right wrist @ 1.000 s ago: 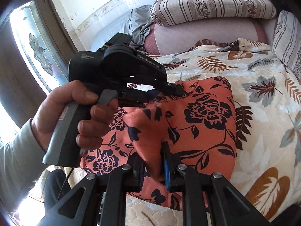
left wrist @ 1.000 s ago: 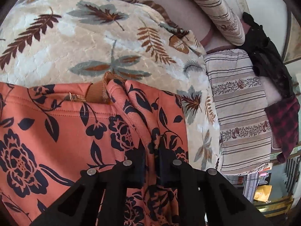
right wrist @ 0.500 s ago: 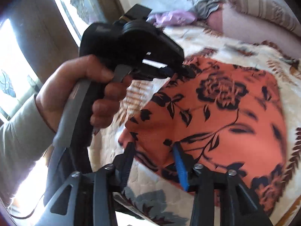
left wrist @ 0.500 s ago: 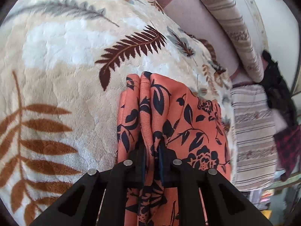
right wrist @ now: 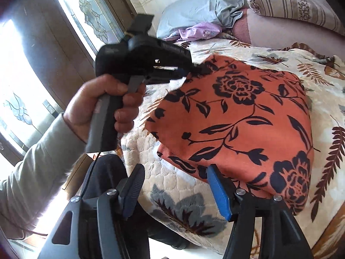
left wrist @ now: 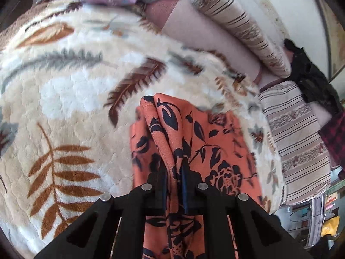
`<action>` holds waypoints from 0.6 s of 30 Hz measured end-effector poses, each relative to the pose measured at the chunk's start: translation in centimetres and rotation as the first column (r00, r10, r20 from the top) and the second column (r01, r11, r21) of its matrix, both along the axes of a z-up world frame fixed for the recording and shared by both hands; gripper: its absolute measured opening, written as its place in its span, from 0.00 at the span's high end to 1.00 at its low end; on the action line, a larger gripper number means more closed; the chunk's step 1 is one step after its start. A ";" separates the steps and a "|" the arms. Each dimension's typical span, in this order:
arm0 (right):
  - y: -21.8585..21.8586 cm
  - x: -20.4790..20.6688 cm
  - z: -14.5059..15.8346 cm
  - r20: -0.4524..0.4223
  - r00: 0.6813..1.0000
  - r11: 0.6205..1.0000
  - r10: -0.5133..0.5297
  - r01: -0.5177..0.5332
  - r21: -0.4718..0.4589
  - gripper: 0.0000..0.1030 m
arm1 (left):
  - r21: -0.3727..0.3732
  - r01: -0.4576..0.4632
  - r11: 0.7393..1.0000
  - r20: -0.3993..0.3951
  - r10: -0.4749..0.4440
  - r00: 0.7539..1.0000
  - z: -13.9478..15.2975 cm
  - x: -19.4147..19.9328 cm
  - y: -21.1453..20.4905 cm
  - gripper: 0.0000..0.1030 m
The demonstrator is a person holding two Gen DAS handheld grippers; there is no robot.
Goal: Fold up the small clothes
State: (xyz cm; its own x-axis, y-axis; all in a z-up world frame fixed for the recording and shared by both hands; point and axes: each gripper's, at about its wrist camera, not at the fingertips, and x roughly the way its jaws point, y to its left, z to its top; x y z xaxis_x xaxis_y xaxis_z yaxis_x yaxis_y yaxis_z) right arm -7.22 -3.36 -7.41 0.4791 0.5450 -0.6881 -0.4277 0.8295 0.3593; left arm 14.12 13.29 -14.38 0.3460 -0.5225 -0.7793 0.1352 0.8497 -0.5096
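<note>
Orange floral garment (right wrist: pixel 248 116) lies folded on leaf-print blanket (left wrist: pixel 64 99). One corner is pinched by closed left gripper (left wrist: pixel 173 172), prob. to lay it flat; right gripper (right wrist: pixel 176 191), jaws just opened, nothing betw. them.

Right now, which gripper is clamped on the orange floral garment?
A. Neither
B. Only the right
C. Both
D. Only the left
D. The left gripper pinches a bunched fold of the orange floral garment between its fingers, while the right gripper has just been opening, its jaws apart with only the blanket showing between them.
</note>
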 end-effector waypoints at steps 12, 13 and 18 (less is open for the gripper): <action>-3.9 -1.0 -0.5 -0.051 0.996 0.994 -0.073 0.077 0.081 0.35 | 0.075 -0.070 0.995 0.031 0.068 0.997 0.6 -0.6 1.9 0.68; -4.3 -1.0 -0.5 -0.051 0.995 0.992 -0.082 0.086 0.090 0.35 | 0.075 -0.089 0.993 0.040 0.086 0.995 1.3 -1.0 2.3 0.68; -7.1 -1.8 -0.6 -0.055 0.988 0.979 -0.146 0.152 0.134 0.34 | 0.005 -0.044 0.999 0.139 0.042 0.989 6.1 -5.7 1.5 0.68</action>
